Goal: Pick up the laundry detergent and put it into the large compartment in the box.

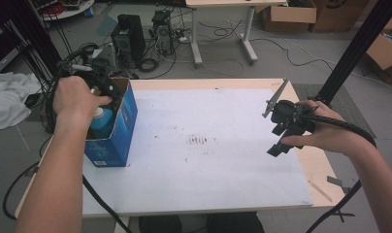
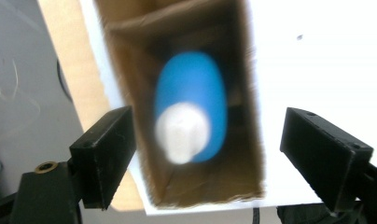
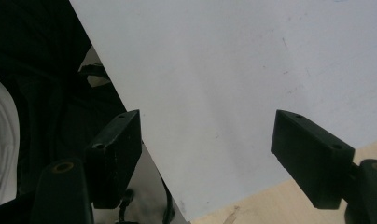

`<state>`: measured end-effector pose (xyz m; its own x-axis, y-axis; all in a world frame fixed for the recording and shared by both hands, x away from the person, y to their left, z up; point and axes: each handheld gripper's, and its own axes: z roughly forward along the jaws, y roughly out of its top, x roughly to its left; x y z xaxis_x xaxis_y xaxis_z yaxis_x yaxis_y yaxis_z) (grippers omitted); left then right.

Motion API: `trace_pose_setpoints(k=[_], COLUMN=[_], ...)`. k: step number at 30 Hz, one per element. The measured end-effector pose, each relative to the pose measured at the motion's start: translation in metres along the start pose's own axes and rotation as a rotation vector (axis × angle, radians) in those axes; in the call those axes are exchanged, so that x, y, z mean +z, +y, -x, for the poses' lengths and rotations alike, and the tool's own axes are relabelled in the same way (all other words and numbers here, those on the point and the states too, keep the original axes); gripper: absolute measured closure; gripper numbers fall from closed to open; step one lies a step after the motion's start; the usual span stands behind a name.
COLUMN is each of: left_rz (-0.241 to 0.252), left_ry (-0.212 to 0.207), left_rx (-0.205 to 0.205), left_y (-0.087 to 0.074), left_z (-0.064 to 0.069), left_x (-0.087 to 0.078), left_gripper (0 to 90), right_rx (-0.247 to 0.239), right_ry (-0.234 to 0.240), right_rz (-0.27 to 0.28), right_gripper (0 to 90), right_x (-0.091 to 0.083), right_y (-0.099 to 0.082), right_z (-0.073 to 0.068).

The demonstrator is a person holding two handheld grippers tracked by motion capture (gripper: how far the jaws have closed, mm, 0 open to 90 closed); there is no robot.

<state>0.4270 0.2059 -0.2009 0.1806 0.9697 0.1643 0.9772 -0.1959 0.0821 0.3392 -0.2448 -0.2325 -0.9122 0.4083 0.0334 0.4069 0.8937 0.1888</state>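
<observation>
An open blue cardboard box (image 1: 117, 131) stands upright at the table's left edge. Inside it a blue bottle (image 1: 103, 121) with a white cap (image 2: 182, 130) stands upright, its body (image 2: 196, 84) blurred in the left gripper view. My left gripper (image 1: 106, 90) hangs over the box mouth, pointing down. Its jaws (image 2: 210, 126) stand wide apart on either side of the box's brown inner walls (image 2: 130, 70), touching nothing. My right gripper (image 1: 281, 138) is held above the table's right side, open and empty (image 3: 207, 135), over the white sheet (image 3: 224, 70).
The white sheet (image 1: 199, 145) covers most of the wooden table (image 1: 320, 170). Faint brown marks (image 1: 199, 141) lie at its middle. Beyond the table, computer towers (image 1: 128, 39), cables and cardboard boxes (image 1: 288, 17) sit on the floor. A white cloth (image 1: 9, 97) lies far left.
</observation>
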Motion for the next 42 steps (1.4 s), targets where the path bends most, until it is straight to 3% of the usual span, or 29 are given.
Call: trace_pose_setpoints(k=[2,6,13,18,26,34,42], left_rz=[0.013,0.048,0.120,0.157,0.187,0.187,0.178], left_ry=[-0.011,0.019,-0.020,-0.085,-0.133,-0.147,-0.155], left_rx=[0.042,0.130,0.283,0.363,0.453,0.553,0.586], left_y=[0.002,0.005,0.012,0.015,0.018,0.017,0.018], left_z=[0.009,0.030,0.075,0.102,0.135,0.165,0.182], left_x=[-0.004,-0.011,-0.020,-0.017,-0.010,-0.004,0.009], left_gripper=[17.6,16.7,16.2,15.8,15.4,15.3,15.4], right_rx=[0.004,0.010,0.005,0.010,0.016,0.016,0.021], right_ry=[0.001,0.000,-0.003,-0.004,-0.005,-0.002,-0.004], right_rz=[0.001,0.004,-0.002,0.000,0.000,-0.003,-0.002], right_gripper=[24.4,24.4,24.4,24.4,24.4,24.4,24.4], right_x=[0.000,-0.001,-0.004,-0.004,-0.005,-0.006,-0.008], right_y=[0.001,0.001,0.002,0.003,0.004,0.004,0.003], right_z=[0.001,0.001,0.000,0.002,0.004,0.007,0.006])
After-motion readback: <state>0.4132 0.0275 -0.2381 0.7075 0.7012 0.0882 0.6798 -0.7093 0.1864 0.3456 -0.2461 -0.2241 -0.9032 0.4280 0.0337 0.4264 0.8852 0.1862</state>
